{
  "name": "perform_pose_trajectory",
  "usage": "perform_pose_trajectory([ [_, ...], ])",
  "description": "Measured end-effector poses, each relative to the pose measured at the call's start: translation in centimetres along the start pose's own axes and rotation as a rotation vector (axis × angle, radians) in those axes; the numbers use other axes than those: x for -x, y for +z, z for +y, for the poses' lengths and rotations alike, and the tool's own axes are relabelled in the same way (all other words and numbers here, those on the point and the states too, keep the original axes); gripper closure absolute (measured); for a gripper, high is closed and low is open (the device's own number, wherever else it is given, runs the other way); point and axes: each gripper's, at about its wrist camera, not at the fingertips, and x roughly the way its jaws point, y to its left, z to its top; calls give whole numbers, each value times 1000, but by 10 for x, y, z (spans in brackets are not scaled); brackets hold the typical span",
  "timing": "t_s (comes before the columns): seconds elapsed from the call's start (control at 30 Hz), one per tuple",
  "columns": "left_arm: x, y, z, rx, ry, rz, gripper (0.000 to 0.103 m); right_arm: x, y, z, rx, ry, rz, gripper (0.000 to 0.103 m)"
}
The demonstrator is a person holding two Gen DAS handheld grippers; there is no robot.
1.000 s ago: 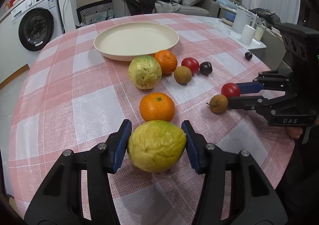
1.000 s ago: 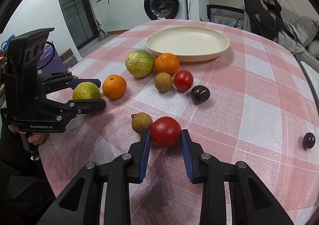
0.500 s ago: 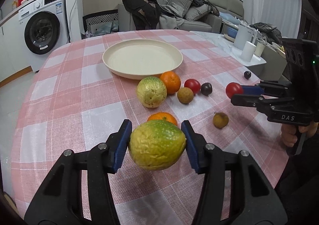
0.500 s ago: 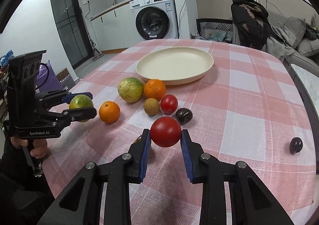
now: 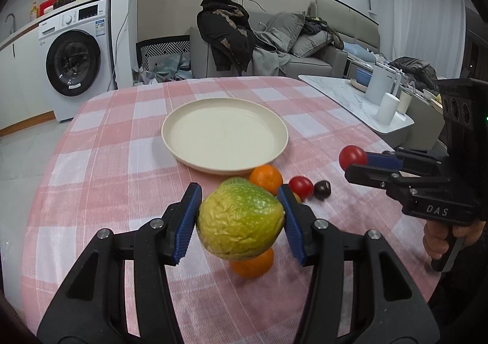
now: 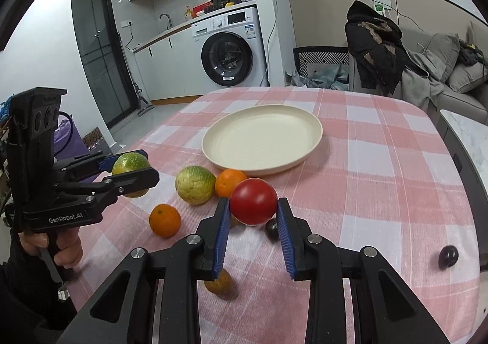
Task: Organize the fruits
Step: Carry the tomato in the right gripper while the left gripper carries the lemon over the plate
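You're mid-carry. Your left gripper [image 5: 241,223] pinches the bumpy green-yellow citrus [image 5: 240,222] above the table's [image 5: 100,161] near edge; your right gripper [image 6: 252,215] pinches the smooth red tomato [image 6: 253,201], also aloft. Next, likely move both over the empty cream plate [image 6: 308,118] mid-table and lower before releasing: round fruit rolls. Glossy oranges and dark plums sit loose on the checked cloth.

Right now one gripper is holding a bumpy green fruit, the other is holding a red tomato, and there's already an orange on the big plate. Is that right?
Not quite. The plate has nothing on it; the right wrist view shows it bare, with the orange on the tablecloth beside it. The rest is right: the left gripper holds the bumpy green fruit and the right gripper holds the red tomato.
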Motion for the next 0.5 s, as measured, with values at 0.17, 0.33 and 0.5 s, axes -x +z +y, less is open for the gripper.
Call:
perform_pose_trajectory([
  [0.17,-14,16,3,11,6,-5,54,-5,11,0,4,0,-18,72],
  [0.33,-29,29,8,20,22,-10,54,-15,24,0,7,-5,-25,72],
  [0.5,-44,38,14,33,27,-9,54,-25,37,1,16,-9,-31,72],
])
